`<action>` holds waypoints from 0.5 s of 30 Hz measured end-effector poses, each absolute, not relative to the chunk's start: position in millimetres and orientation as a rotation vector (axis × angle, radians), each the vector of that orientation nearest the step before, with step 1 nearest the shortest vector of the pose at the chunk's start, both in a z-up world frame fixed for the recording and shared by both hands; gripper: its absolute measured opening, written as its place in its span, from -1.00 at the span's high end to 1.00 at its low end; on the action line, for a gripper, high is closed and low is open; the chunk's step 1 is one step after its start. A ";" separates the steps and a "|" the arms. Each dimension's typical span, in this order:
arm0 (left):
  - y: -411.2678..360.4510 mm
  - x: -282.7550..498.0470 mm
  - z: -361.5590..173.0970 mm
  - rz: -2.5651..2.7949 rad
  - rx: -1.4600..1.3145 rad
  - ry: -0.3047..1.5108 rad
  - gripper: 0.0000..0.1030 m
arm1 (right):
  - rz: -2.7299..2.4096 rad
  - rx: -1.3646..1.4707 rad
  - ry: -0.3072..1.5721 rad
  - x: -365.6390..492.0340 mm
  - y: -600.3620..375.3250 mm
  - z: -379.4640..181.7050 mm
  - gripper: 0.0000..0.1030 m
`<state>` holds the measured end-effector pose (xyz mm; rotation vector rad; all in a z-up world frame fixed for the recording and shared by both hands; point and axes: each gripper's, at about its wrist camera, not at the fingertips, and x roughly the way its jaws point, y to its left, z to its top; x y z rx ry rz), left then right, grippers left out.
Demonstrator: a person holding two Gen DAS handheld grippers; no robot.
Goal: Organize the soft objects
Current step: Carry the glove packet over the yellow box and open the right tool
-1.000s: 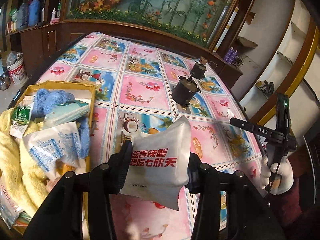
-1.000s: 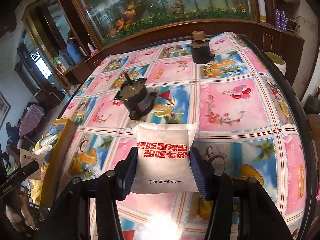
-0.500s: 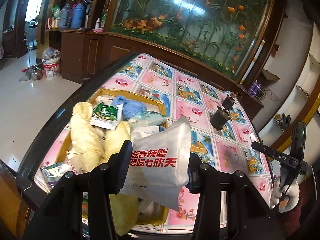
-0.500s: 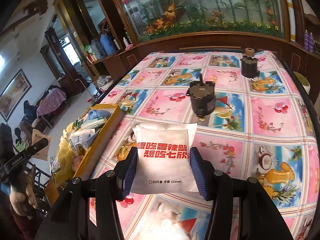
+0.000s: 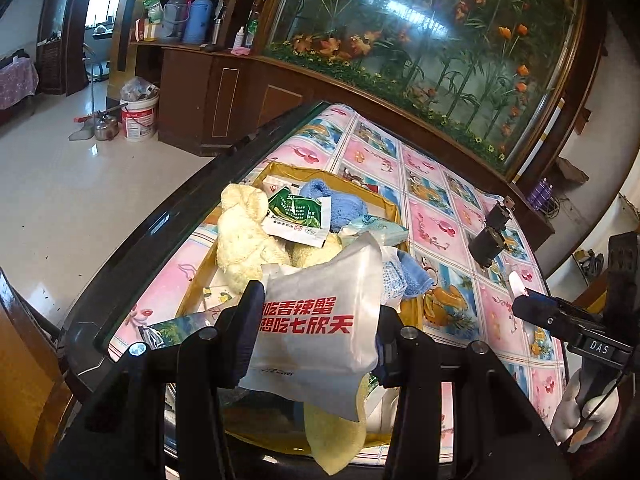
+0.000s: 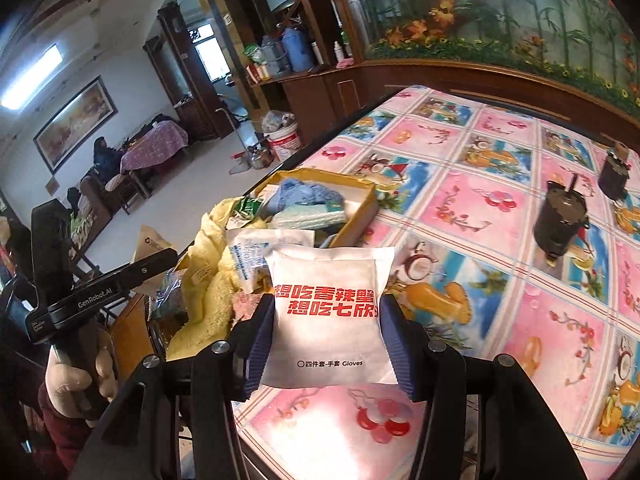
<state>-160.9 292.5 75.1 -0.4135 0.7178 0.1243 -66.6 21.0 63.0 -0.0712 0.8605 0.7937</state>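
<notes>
A white glove packet (image 5: 320,320) with red lettering hangs over the yellow box (image 5: 362,191), and my left gripper (image 5: 318,326) is shut on it. The box is piled with soft things: a yellow towel (image 5: 244,236), a blue cloth (image 5: 334,204), a green sachet (image 5: 298,216). A second white glove packet (image 6: 332,308) of the same kind is pinched in my right gripper (image 6: 328,322), just right of the yellow box (image 6: 362,210) and above the tablecloth. Both packets sit squarely between the pads.
Two dark cylindrical motors (image 6: 560,224) (image 6: 614,172) stand on the patterned tablecloth (image 6: 500,320) to the right. The table's dark edge (image 5: 168,232) runs left of the box, with tiled floor and a white bucket (image 5: 140,118) beyond. A gloved hand (image 6: 76,384) holds the other gripper.
Both grippers have swung left toward the yellow box, each keeping its packet. The left packet now hangs over the box; the right one has come up beside it.
</notes>
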 end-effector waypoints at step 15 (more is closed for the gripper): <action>282.4 -161.5 41.7 0.154 -0.228 0.778 0.03 | 0.937 -0.219 0.969 -79.2 140.4 28.7 -0.04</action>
